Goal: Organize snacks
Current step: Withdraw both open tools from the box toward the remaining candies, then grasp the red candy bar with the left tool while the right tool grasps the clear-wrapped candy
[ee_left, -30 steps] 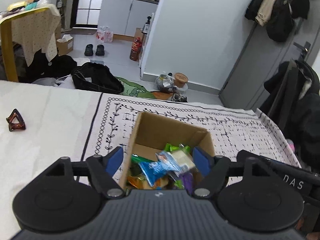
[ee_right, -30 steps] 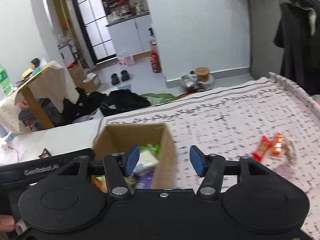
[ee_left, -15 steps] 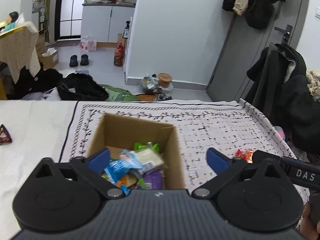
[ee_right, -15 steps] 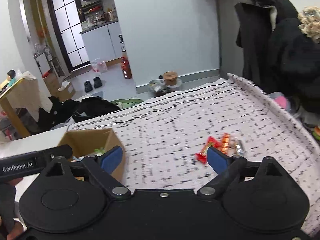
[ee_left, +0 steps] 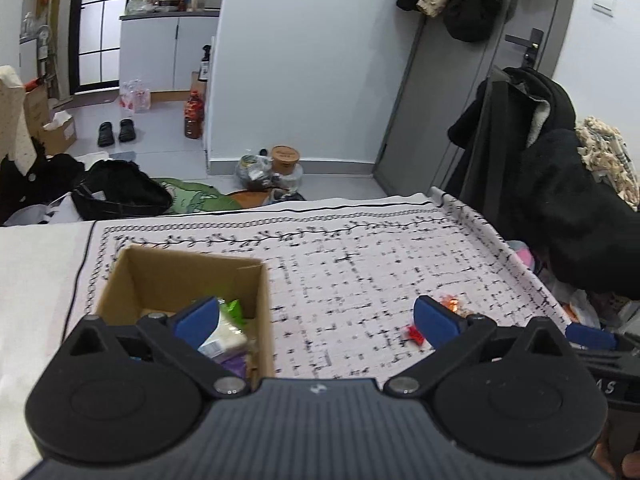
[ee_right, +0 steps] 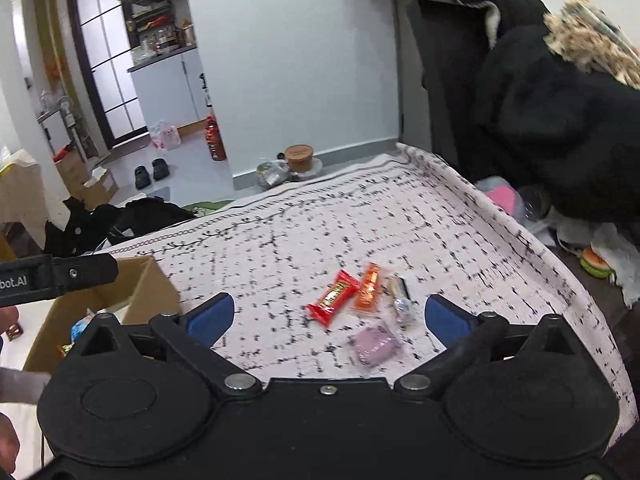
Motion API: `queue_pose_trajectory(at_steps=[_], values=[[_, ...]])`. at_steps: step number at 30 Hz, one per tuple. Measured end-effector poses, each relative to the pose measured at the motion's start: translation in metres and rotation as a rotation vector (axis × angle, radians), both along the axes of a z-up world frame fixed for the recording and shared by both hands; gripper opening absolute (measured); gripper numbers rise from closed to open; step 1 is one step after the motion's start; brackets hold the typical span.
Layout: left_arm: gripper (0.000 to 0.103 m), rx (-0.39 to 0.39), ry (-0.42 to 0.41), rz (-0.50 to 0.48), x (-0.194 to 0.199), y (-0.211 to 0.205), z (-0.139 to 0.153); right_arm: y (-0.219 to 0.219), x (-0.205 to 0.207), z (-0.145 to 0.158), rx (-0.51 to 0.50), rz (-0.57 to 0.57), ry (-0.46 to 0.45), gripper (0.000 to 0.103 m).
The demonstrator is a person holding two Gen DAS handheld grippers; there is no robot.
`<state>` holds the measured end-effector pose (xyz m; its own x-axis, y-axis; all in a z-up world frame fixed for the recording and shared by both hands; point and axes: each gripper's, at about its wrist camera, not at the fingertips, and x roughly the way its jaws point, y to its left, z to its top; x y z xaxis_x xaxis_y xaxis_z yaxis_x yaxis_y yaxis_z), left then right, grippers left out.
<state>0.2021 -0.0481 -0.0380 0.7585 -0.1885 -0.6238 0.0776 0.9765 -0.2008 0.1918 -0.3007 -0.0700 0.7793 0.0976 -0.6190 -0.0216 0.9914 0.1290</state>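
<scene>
Hovering wide-jawed above the patterned cloth (ee_right: 360, 224), the right gripper (ee_right: 326, 314) frames four loose snacks: a red bar (ee_right: 333, 297), an orange packet (ee_right: 369, 287) just right of it, a clear-wrapped sweet (ee_right: 401, 300) further right, and a mauve pouch (ee_right: 374, 345) nearest the camera. Its fingers are spread and hold nothing. All four look light, thin and crinkly, so probably slippery in foil. The red bar looks stiffest; I'd pinch it across its narrow middle, flat to the cloth. The mauve pouch looks soft and should take a gentle squeeze at its centre.

Over on the left, the left gripper (ee_left: 316, 318) also has its fingers spread and empty, with the cardboard box (ee_left: 264, 300) of collected snacks at the near left.

Compared with a second ago, both views have swung right: the box sat square between the left fingers and now slides off to the left, both sets of fingers have opened wider, and the loose snacks have come from the right edge to centre frame.
</scene>
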Motion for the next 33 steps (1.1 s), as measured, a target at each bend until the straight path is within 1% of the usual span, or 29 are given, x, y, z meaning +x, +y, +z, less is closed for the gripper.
queue_pose_trajectory(at_steps=[3,6,12,15,19,22,27,33], values=[[0.103,-0.006,0.005,-0.024,0.005,-0.011,-0.003,-0.013,0.001,-0.007,0.004,-0.013,0.015,0.103],[0.103,-0.019,0.030,-0.043,0.010,-0.022,-0.009,-0.024,0.004,-0.012,-0.008,-0.033,0.027,0.103],[0.103,-0.014,0.057,-0.080,0.019,-0.048,-0.019,-0.047,0.012,-0.023,0.003,-0.057,0.055,0.102],[0.103,-0.015,0.069,-0.087,0.024,-0.057,-0.024,-0.057,0.016,-0.028,0.009,-0.065,0.067,0.097],[0.103,-0.019,0.092,-0.102,0.033,-0.071,-0.030,-0.067,0.025,-0.037,0.028,-0.060,0.092,0.087],[0.103,-0.005,0.106,-0.103,0.041,-0.083,-0.036,-0.072,0.032,-0.044,0.046,-0.055,0.114,0.081],[0.103,0.038,0.131,-0.105,0.055,-0.098,-0.047,-0.076,0.044,-0.054,0.059,-0.047,0.141,0.079],[0.102,0.049,0.159,-0.113,0.071,-0.112,-0.061,-0.081,0.060,-0.066,0.077,-0.053,0.172,0.077]])
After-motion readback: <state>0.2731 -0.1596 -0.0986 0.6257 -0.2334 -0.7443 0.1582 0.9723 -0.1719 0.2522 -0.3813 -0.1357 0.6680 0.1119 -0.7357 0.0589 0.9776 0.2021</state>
